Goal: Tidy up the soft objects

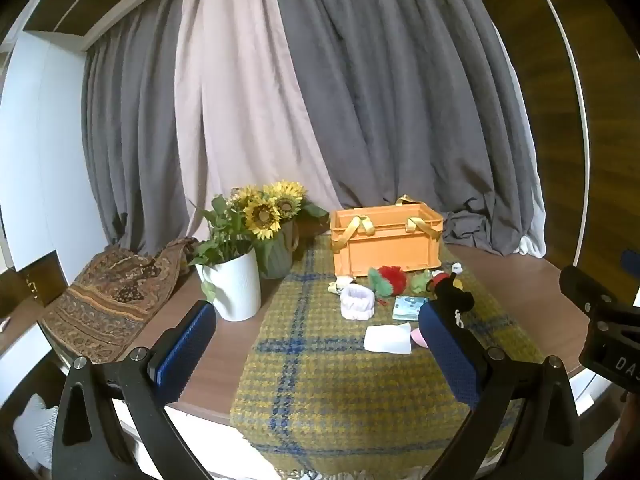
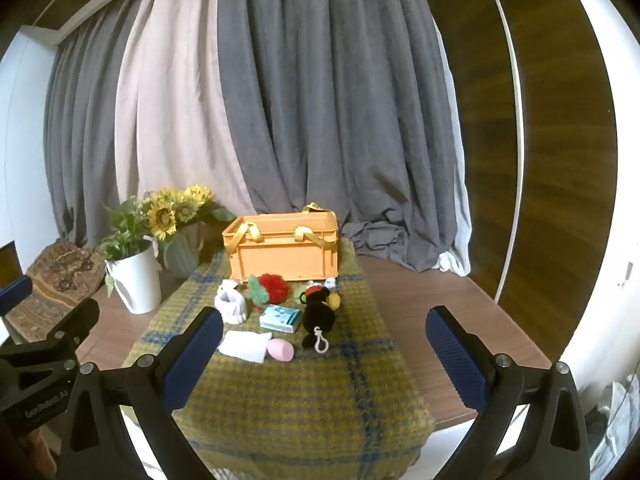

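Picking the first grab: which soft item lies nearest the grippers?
The pink egg-shaped sponge, at the pile's front edge beside the white cloth; the other toys lie farther back.

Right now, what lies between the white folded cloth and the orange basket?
In the right wrist view, a blue packet and red pompom lie between the cloth and the basket.

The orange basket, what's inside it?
The orange basket shows only its rim, yellow handles and a strip of inner wall. Its front wall hides the bottom, so anything inside cannot be seen. The soft toys lie in front, on the blanket.
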`<action>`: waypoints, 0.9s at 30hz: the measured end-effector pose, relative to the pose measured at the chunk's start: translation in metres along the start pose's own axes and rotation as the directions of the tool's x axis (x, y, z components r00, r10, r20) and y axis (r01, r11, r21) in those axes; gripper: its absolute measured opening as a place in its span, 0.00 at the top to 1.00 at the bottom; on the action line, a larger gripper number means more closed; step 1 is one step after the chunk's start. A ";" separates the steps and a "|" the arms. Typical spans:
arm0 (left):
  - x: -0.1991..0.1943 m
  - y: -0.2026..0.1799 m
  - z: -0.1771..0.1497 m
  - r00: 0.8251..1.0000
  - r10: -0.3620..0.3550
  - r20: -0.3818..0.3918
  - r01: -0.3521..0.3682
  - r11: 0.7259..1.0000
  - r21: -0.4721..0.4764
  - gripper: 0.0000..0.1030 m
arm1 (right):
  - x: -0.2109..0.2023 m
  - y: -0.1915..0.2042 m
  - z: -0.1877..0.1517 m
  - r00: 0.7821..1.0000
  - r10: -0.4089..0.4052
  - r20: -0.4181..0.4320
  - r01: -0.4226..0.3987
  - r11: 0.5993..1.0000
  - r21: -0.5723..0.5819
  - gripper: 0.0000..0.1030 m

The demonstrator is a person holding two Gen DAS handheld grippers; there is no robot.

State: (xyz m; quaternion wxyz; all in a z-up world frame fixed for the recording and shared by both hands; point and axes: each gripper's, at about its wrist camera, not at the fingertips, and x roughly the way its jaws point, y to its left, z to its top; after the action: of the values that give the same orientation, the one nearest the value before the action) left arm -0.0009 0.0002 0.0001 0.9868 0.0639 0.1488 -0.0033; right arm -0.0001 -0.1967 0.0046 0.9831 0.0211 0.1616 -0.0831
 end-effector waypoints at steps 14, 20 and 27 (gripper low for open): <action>-0.004 0.000 0.017 1.000 0.014 0.016 -0.014 1.000 -0.009 0.00 | -0.003 -0.001 -0.003 1.000 -0.004 0.001 0.004 1.000 0.001 0.00; -0.007 -0.001 0.020 1.000 0.002 0.020 -0.002 1.000 -0.012 0.00 | -0.004 -0.004 0.001 1.000 -0.012 0.002 0.012 1.000 0.005 0.00; -0.007 -0.003 0.018 1.000 0.001 0.025 -0.001 1.000 -0.008 0.00 | -0.007 -0.007 0.003 1.000 -0.017 0.010 0.017 1.000 0.004 0.00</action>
State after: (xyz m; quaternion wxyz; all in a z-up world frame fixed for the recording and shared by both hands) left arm -0.0024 -0.0050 0.0191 0.9888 0.0601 0.1363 -0.0028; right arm -0.0065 -0.2030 0.0094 0.9831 0.0213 0.1567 -0.0919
